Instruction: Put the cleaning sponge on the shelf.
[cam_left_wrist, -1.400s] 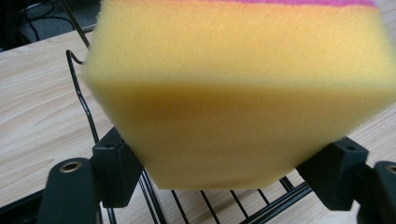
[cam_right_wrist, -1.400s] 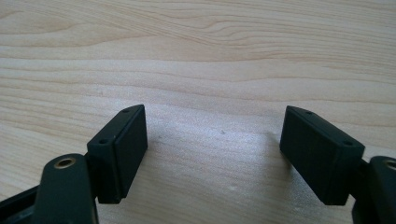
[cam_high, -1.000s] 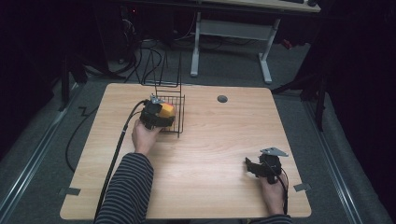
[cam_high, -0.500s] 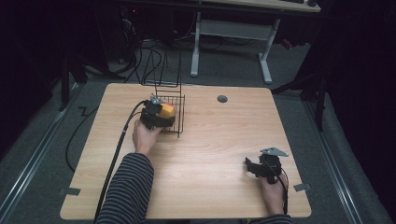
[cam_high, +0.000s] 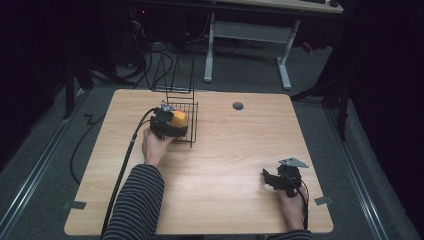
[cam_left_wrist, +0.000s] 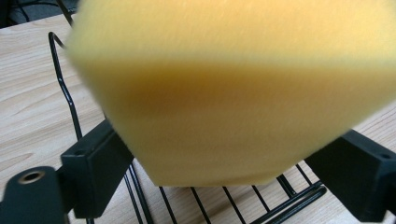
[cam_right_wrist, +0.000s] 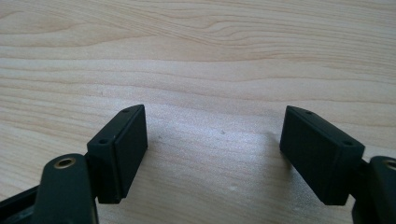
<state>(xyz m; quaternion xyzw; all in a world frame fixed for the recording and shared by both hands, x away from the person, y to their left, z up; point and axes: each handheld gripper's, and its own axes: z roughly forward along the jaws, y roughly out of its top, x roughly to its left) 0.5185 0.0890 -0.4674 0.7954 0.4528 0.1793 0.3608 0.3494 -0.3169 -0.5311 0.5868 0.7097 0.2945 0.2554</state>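
At the left of the high view, a striped sleeve enters from the bottom edge, cut off there, and its hand carries the left gripper to the black wire basket standing in the upper left part of the light wooden table. A yellow foam sponge block sits at the basket's top, just by the gripper's front; the gripper body hides much of it there. In the left gripper view the sponge is blurred and cut off by the top edge, and it hangs over the basket's wires. The jaws have just been opening: they stand apart with the sponge between them, the left one close against its lower corner, the right one just clear of its edge. Whether the left pad presses on it is hard to tell.

Toward the lower right of the high view, the right gripper rests low over the bare table, well apart from the basket. In the right gripper view its jaws stand wide apart, with bare wood grain between them.

No writing or label can be read anywhere.
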